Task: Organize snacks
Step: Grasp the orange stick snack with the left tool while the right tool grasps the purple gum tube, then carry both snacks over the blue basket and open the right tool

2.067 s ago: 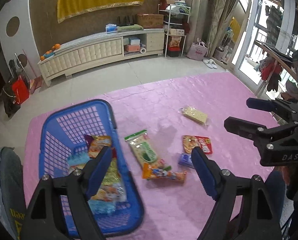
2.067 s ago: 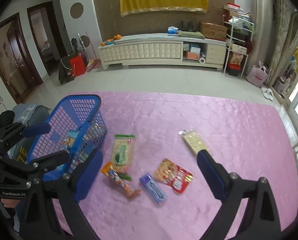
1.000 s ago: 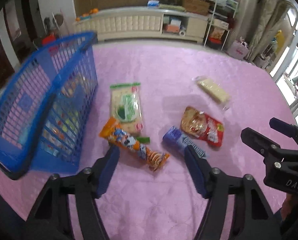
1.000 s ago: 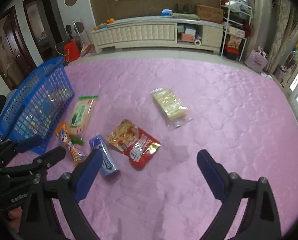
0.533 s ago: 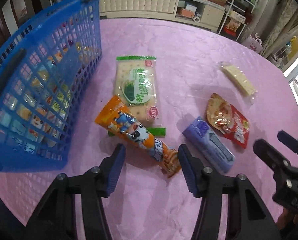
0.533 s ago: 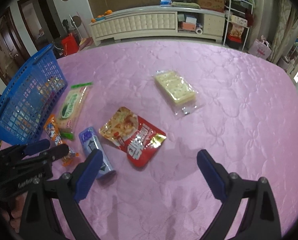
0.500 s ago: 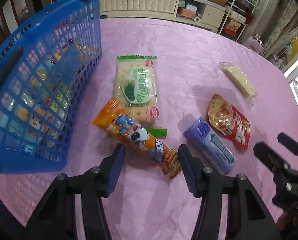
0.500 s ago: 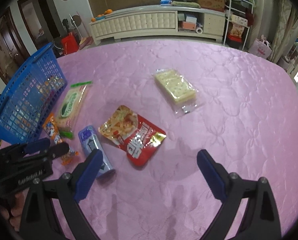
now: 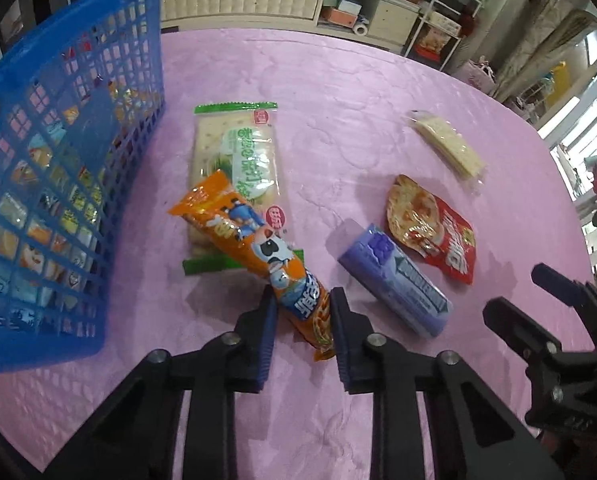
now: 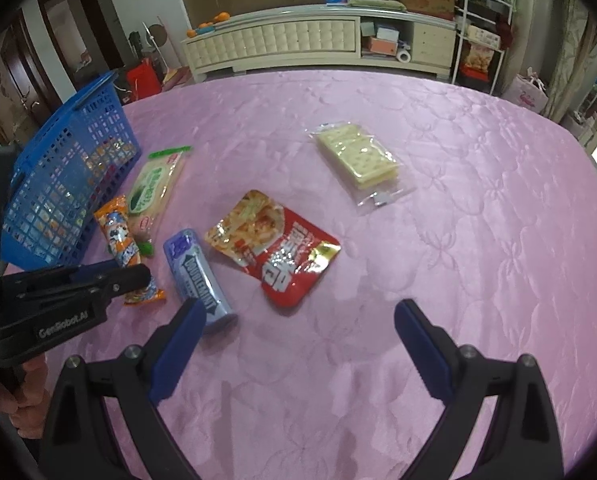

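Note:
My left gripper (image 9: 300, 312) is shut on the near end of an orange snack pack (image 9: 254, 248), which lies partly over a green cracker pack (image 9: 236, 152). That orange pack also shows in the right wrist view (image 10: 124, 240), with the left gripper (image 10: 110, 276) on it. A purple gum pack (image 9: 394, 280), a red pouch (image 9: 434, 228) and a clear cracker pack (image 9: 450, 148) lie to the right. A blue basket (image 9: 58, 128) holding several snacks stands at the left. My right gripper (image 10: 298, 336) is open and empty above the cloth, near the purple gum pack (image 10: 198, 272) and the red pouch (image 10: 282, 244).
Everything lies on a pink quilted cloth (image 10: 458, 240). The right gripper also shows at the right edge of the left wrist view (image 9: 546, 312). A white cabinet (image 10: 298, 44) and shelves stand beyond the table's far edge.
My left gripper moved down and forward onto the orange pack and its jaws closed on it. The right gripper dropped lower and closer to the red pouch, still open.

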A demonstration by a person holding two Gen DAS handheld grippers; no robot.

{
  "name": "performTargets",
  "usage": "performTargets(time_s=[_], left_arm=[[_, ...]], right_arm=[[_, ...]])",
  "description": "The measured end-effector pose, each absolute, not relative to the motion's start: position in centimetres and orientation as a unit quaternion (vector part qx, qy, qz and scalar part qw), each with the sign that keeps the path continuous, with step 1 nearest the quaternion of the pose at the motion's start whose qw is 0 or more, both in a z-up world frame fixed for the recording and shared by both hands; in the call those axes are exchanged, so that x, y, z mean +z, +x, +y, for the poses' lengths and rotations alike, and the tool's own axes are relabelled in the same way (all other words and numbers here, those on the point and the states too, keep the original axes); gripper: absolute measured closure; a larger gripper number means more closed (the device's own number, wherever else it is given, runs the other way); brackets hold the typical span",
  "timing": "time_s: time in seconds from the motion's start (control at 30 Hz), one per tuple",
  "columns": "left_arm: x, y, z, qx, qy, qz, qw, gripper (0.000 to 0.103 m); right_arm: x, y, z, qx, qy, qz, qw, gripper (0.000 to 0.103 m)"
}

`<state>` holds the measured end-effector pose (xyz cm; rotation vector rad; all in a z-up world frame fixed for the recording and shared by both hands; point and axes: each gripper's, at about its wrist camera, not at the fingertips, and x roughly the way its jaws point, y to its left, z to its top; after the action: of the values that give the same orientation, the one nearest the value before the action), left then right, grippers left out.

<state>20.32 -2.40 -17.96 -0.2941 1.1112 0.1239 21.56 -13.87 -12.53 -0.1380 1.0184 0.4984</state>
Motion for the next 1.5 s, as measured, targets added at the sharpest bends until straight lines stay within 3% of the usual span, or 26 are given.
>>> performTargets(time_s=[0.5, 0.77, 0.83, 1.07, 1.13, 1.5], left_arm=[[-15.5, 15.4, -1.8, 0.016, -0.098, 0.5, 0.86, 0.08], [-16.3, 15.3, -1.6, 0.019, -0.086, 0.51, 0.856, 0.08], [-16.3, 15.3, -1.4, 0.018, -0.085, 0.508, 0.857, 0.079], [-17.0, 15.9, -1.1, 0.015, -0.091, 0.51, 0.855, 0.079], [-17.1, 15.9, -1.0, 0.015, -0.093, 0.51, 0.855, 0.079], [-15.0, 14.9, -1.6, -0.007, -0.079, 0.485, 0.871, 0.079]], right_arm=[[-13.0, 19.9, -9.5, 0.291, -0.144, 0.477, 0.817, 0.007], [-14.8, 21.2, -7.2, 0.327, -0.156, 0.498, 0.788, 0.024], [-15.2, 21.2, -6.4, 0.337, -0.164, 0.499, 0.782, 0.036], [-15.6, 21.2, -5.5, 0.346, -0.184, 0.47, 0.791, 0.044], [-15.4, 21.1, -5.7, 0.345, -0.187, 0.466, 0.793, 0.064], [-12.3, 19.8, -8.0, 0.332, -0.123, 0.465, 0.812, 0.068]])
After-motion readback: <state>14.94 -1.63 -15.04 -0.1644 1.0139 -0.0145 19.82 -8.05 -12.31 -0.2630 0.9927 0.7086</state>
